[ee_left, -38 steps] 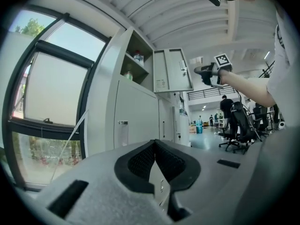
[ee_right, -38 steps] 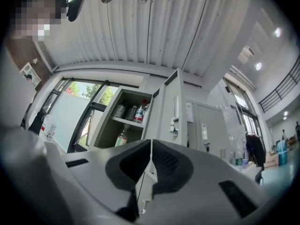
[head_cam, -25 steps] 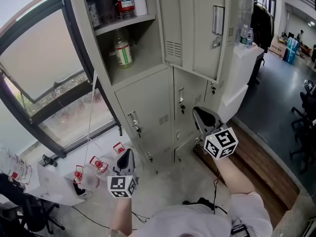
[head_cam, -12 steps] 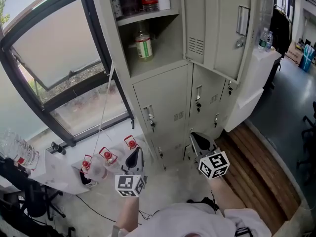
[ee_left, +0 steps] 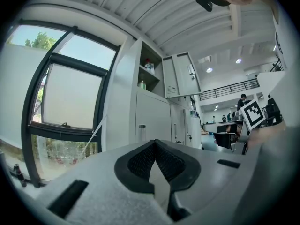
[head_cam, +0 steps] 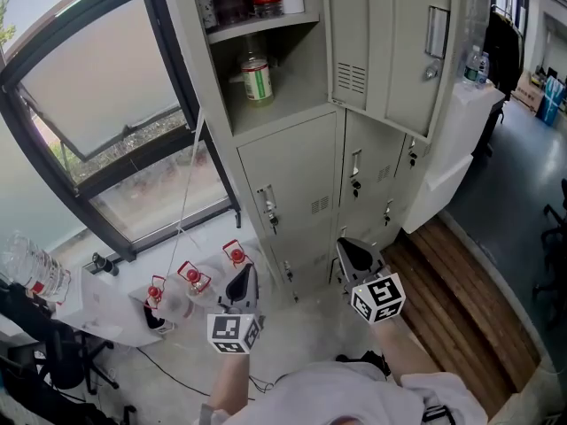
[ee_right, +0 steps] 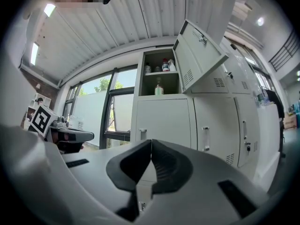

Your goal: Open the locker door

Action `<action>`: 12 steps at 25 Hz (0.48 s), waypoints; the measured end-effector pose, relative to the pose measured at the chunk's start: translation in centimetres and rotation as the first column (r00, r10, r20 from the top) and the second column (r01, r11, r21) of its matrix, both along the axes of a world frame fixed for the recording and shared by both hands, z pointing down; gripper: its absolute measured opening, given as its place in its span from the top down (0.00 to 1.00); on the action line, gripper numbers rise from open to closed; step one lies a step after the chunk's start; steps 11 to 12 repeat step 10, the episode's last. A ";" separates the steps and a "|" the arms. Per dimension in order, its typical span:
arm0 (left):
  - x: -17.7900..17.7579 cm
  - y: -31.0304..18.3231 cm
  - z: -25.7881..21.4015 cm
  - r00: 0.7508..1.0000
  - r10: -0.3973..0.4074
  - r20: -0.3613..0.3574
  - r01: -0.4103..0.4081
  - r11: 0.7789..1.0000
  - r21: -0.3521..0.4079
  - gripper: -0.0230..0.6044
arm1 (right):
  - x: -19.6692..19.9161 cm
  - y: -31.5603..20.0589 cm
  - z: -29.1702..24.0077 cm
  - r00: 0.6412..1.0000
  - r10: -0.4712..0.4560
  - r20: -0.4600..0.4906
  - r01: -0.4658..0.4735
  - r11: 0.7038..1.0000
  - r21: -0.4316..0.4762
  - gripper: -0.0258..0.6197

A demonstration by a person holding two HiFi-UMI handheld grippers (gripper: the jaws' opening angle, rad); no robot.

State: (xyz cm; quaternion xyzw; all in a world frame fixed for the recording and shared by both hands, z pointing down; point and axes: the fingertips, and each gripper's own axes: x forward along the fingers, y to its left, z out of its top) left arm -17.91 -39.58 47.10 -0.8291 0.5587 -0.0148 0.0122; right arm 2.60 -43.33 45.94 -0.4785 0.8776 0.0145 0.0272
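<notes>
The grey locker (head_cam: 292,184) stands in front of me. Its upper door (head_cam: 390,42) hangs swung open to the right, with a handle and key near its edge. The open compartment (head_cam: 266,87) holds a green-labelled bottle (head_cam: 257,78) on the lower shelf and more bottles above. My left gripper (head_cam: 241,282) and right gripper (head_cam: 354,253) are both low, well short of the locker, shut and empty. The right gripper view shows its shut gripper (ee_right: 151,146) below the open door (ee_right: 199,60). In the left gripper view the gripper (ee_left: 154,146) faces the locker (ee_left: 152,111) from the side.
The lower locker doors (head_cam: 354,171) stay closed, each with a handle and lock. A large tilted window (head_cam: 97,104) is at the left. Red-capped bottles (head_cam: 190,277) sit on a low white table. A white counter (head_cam: 443,149) with water bottles (head_cam: 476,65) stands right of the locker.
Both grippers sit lower and farther from the locker than a second ago, and the head view has shifted. In the last half second almost nothing has moved.
</notes>
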 end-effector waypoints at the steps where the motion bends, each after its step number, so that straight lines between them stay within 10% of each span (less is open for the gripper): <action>1: 0.0 0.0 0.0 1.000 0.000 -0.001 0.000 1.000 -0.001 0.96 | 0.0 0.0 0.0 1.000 0.000 0.000 0.000 1.000 -0.002 0.94; 12: -0.4 0.0 -0.2 1.000 -0.004 0.004 0.004 1.000 0.003 0.96 | -0.9 0.2 0.2 1.000 -0.015 0.001 0.015 1.000 -0.006 0.94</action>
